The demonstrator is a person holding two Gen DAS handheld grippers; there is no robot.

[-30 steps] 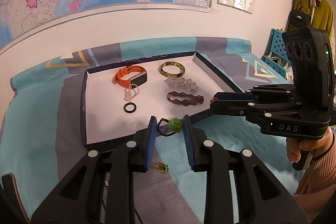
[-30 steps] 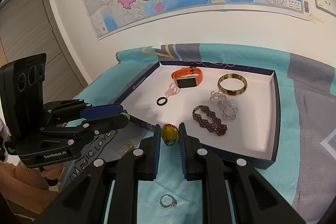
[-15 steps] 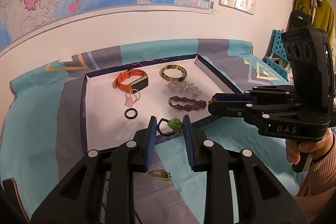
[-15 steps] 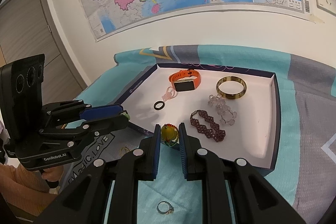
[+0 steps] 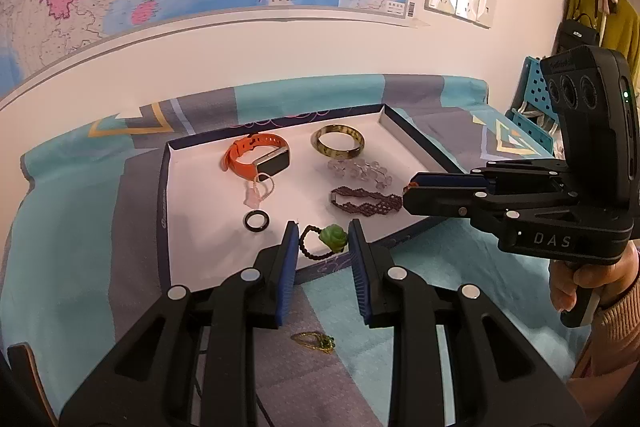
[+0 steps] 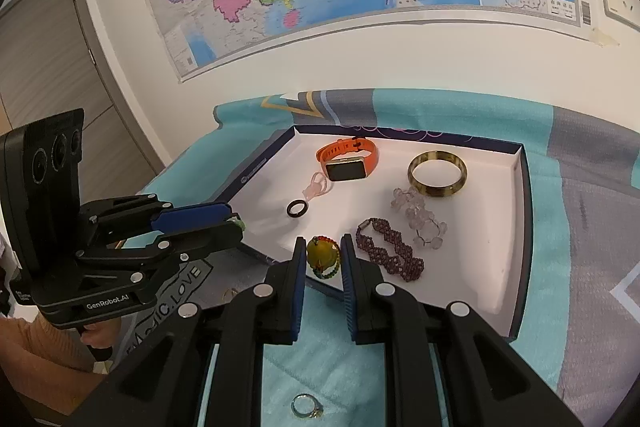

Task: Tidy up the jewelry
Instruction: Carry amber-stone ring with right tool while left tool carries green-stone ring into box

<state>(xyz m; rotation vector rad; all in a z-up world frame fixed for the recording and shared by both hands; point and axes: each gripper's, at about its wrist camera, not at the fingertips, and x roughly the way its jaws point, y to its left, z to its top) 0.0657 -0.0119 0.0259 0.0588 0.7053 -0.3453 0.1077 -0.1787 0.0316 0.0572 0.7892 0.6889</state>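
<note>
My left gripper (image 5: 323, 241) is shut on a dark bead bracelet with a green flower charm (image 5: 333, 238), held above the near edge of the white-lined tray (image 5: 200, 227). My right gripper (image 6: 323, 255) is shut on a bracelet with a yellow-green bead (image 6: 322, 254), also over the tray's near edge (image 6: 516, 291). In the tray lie an orange smartwatch (image 6: 347, 159), an amber bangle (image 6: 437, 173), a clear crystal bracelet (image 6: 420, 217), a purple beaded bracelet (image 6: 390, 249), a pink ring (image 6: 317, 187) and a black ring (image 6: 298, 207).
A gold ring with a green stone (image 5: 314, 341) lies on the teal and grey cloth (image 5: 72, 267) below my left gripper. A silver ring (image 6: 306, 405) lies on the cloth below my right gripper. A wall with a map stands behind.
Both grippers have moved forward with their bracelets, from over the cloth to over the tray's near edge. The tray's contents have not moved.
</note>
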